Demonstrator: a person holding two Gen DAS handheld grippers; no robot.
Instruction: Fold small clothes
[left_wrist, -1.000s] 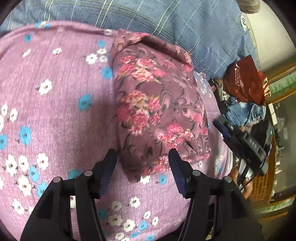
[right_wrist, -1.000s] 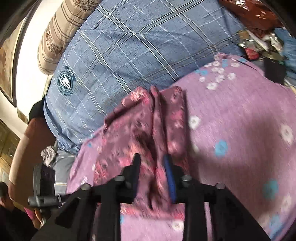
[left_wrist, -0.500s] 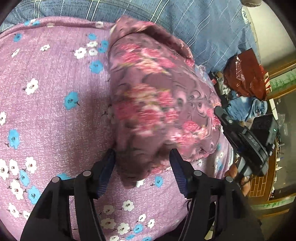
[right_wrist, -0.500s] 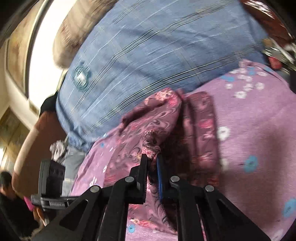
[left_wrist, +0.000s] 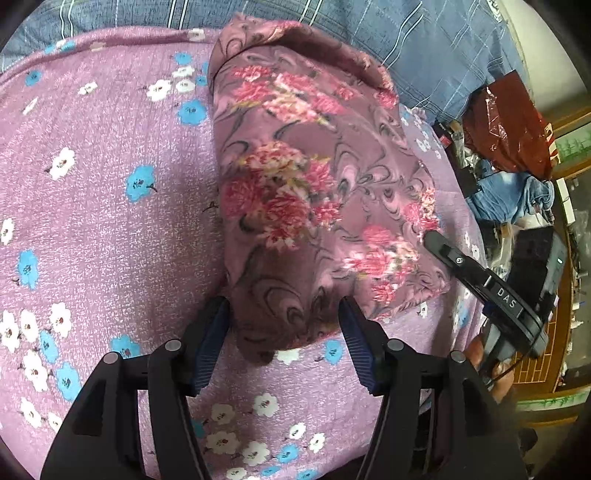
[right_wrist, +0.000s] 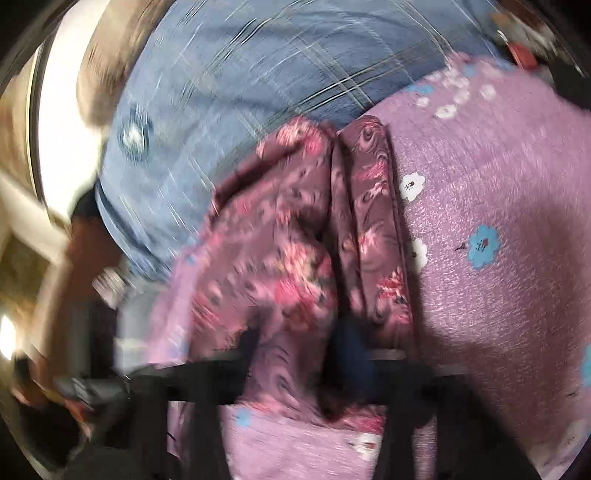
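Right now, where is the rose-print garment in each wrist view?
Left wrist: garment at centre, near end between the open left jaws.
Right wrist: garment at centre, blurred, running down to the jaws.
Shared landmark: blue plaid cloth behind it.

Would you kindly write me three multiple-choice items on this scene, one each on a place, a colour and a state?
1. Where does the garment lie?
A. on the purple sheet
B. on a wooden floor
C. in a basket

2. What colour are the left gripper pads?
A. red
B. blue
C. white

3. How are the left gripper's jaws?
A. shut on nothing
B. out of view
C. open, astride the garment's near end

Key: 1 A, sheet shows around the garment; 2 B, pads are blue; 3 C, a wide gap holds the cloth's end.
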